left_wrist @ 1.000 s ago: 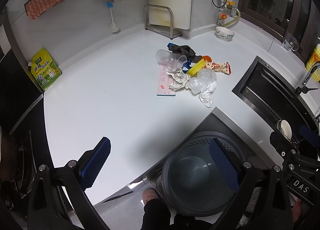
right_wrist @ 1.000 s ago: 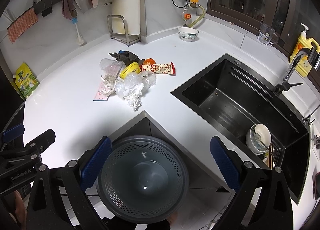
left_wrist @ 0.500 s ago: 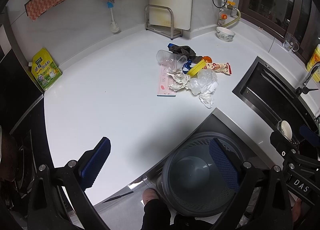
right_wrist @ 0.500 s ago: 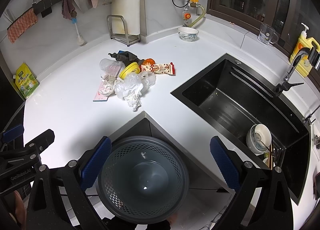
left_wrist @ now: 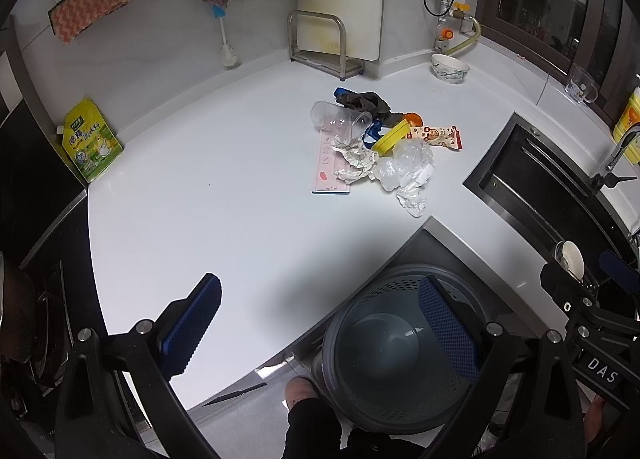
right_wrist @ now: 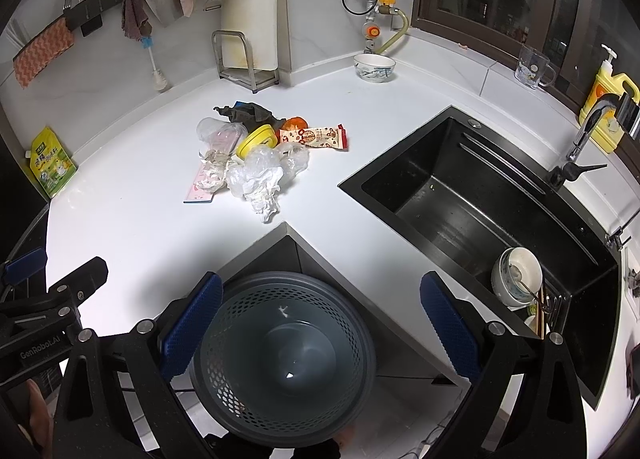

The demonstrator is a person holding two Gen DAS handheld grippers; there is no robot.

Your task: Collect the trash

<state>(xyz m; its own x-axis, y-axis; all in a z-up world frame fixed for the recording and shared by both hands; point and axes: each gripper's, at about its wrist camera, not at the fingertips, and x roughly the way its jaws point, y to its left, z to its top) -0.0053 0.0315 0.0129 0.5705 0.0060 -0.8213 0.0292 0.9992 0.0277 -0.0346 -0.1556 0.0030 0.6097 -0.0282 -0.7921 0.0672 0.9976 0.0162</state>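
Nothing looks collected yet: the grey bin (right_wrist: 284, 355) on the floor holds only a scrap or two, and the trash pile (right_wrist: 256, 155) sits mid-table, well apart from both grippers. The left gripper (left_wrist: 320, 333) and right gripper (right_wrist: 320, 333) hang spread and empty. I count one clear cup (left_wrist: 338, 119), one yellow lid (right_wrist: 258, 139), one snack wrapper (right_wrist: 316, 137), one pink card (left_wrist: 330, 171), plus several crumpled papers and bags.

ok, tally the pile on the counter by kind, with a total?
Clear plastic cup: 1
Clear plastic bags: 2
Crumpled paper: 2
Snack wrapper: 1
Yellow lid: 1
Pink card: 1
Dark cloth: 1
Orange piece: 1
Total: 10, though overlaps make it approximate.
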